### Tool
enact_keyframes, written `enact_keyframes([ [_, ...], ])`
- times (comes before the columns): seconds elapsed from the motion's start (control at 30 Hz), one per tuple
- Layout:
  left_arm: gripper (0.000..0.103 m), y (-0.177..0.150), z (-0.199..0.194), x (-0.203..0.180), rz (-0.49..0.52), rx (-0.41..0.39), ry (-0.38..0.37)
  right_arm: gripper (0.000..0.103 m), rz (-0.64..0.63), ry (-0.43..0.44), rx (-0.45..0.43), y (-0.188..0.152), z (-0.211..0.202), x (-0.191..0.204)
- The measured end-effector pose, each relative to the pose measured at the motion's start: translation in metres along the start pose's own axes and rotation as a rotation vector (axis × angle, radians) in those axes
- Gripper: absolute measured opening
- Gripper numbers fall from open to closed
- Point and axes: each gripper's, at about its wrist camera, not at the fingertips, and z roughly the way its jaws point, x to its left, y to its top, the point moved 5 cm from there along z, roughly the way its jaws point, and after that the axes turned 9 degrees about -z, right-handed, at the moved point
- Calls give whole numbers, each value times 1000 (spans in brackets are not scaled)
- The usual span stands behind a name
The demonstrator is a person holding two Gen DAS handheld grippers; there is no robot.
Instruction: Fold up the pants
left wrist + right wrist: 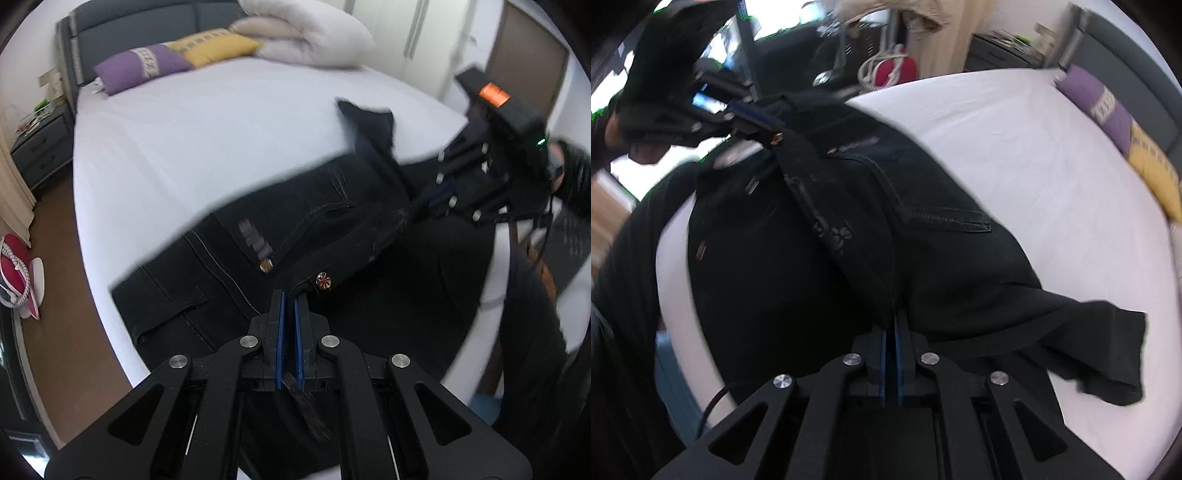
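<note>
Black jeans (295, 229) with stitched pockets and copper rivets hang stretched between my two grippers over the near edge of a white bed (207, 129). My left gripper (290, 299) is shut on the waistband beside a rivet button. My right gripper (894, 325) is shut on the pants' edge near the crotch seam; the pants (849, 221) fill that view. A loose leg end (1108, 354) trails on the sheet at the right. The right gripper also shows in the left wrist view (424, 206), the left gripper in the right wrist view (757, 122).
Purple pillow (144, 68), yellow pillow (218, 46) and a folded white duvet (314, 33) lie at the bed's head. A grey nightstand (40, 147) stands at the left by the brown floor (74, 258). The person's dark-clothed body (535, 314) is at the right.
</note>
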Motion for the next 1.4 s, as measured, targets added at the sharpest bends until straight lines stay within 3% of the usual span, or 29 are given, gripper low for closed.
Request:
enact_keyframes([
  [0.13,3,-39,3,-31,10,46,0,5,-147,-96,92,-14,6,47],
  [0.23,3,-60,0,-47,13,64,-7,5,-193,-114,126,-20,9,74],
  [0.43,3,-94,-5,-71,46,103,-14,5,-240,-143,160,-29,10,91],
  [0.73,4,-96,7,-92,73,120,8,5,-271,-188,195,-35,14,101],
  [0.8,4,-85,12,-88,55,115,6,5,-294,-207,201,-37,14,110],
  [1.2,11,-88,0,-66,-52,90,-22,7,-307,-270,238,-46,26,133],
  [1.3,18,-86,-11,-68,-56,97,-12,8,-267,-274,228,-45,27,131],
  [1.37,31,-84,-22,-66,-66,94,-2,8,-253,-277,219,-45,26,132],
  [1.4,51,-83,-28,-64,-73,84,5,8,-244,-279,217,-45,26,132],
])
